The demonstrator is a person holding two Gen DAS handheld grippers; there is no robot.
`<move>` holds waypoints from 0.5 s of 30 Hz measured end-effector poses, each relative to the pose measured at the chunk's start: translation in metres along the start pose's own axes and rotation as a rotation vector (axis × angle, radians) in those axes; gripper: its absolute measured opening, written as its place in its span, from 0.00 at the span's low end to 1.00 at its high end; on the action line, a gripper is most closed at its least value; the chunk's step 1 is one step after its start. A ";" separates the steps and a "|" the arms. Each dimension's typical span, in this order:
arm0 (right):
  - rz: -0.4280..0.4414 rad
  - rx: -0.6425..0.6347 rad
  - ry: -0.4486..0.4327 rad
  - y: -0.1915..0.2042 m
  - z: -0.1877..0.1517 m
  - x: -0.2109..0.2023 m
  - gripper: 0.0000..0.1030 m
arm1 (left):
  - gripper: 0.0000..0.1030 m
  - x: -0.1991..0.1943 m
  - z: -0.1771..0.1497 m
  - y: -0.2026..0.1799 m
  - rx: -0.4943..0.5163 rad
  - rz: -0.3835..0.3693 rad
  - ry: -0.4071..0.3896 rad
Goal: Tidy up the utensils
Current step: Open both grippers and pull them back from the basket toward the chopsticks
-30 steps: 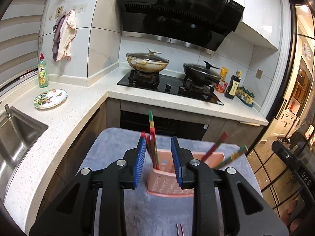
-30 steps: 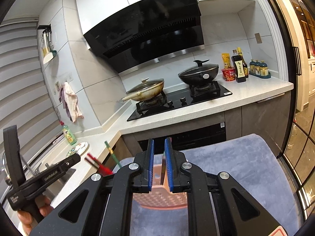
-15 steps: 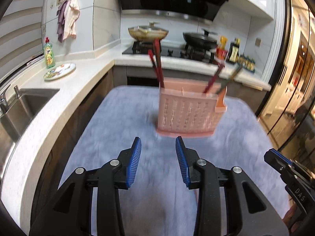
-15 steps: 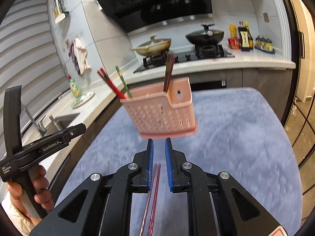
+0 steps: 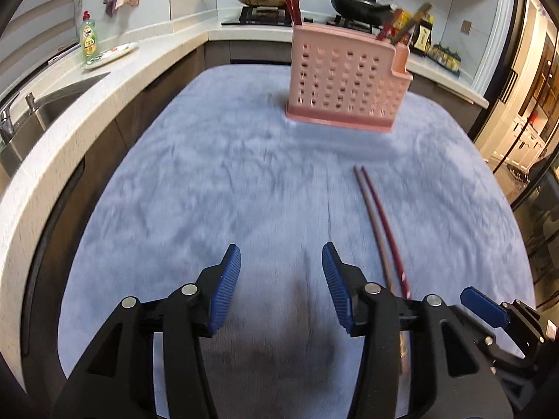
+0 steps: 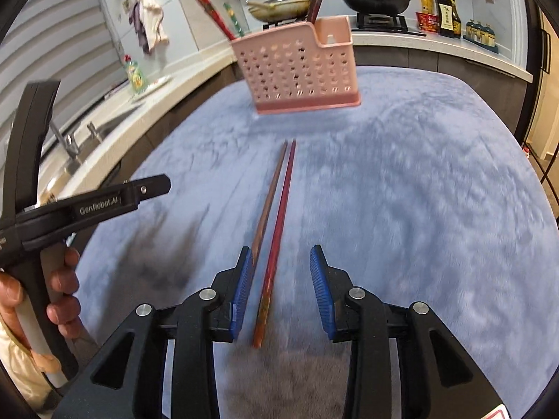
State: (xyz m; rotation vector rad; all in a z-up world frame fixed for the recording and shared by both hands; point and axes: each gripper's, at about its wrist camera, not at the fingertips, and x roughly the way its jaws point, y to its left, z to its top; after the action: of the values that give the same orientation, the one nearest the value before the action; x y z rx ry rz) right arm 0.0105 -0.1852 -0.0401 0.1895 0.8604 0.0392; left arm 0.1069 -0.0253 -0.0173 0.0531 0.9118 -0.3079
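Note:
A pink perforated utensil holder stands upright at the far side of a blue-grey cloth, with several chopsticks sticking out of it. A pair of dark red chopsticks lies flat on the cloth. My right gripper hangs over their near ends, jaws opening, the chopsticks lying between the pads without being pressed. My left gripper is to the left of the pair, jaws opening, with only cloth between its blue pads. In the right wrist view the left gripper shows, held by a hand.
The blue-grey cloth covers the table. A white counter with a sink, a green soap bottle and a plate runs along the left. A stove with two pans and sauce bottles stands behind.
Both grippers came down toward the cloth and back from the holder, and both spread their jaws. The loose chopsticks now lie between the right pads.

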 end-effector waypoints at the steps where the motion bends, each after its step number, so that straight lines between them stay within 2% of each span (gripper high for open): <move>1: -0.002 -0.009 0.008 0.002 -0.004 0.001 0.33 | 0.45 0.001 -0.003 0.000 0.000 0.000 0.009; 9: 0.002 -0.014 0.061 0.008 -0.027 0.012 0.31 | 0.55 0.001 -0.022 0.000 0.004 -0.005 0.040; 11: -0.003 -0.021 0.067 0.009 -0.028 0.015 0.29 | 0.56 0.001 -0.024 0.000 0.006 -0.004 0.045; 13: -0.013 -0.028 0.075 0.010 -0.030 0.018 0.20 | 0.56 0.002 -0.026 0.000 0.006 -0.005 0.049; 15: -0.021 -0.027 0.075 0.008 -0.030 0.019 0.17 | 0.56 0.001 -0.026 0.001 0.006 -0.005 0.052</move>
State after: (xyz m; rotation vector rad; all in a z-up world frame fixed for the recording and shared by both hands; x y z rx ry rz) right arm 0.0002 -0.1704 -0.0716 0.1546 0.9360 0.0382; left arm 0.0877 -0.0206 -0.0346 0.0652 0.9626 -0.3151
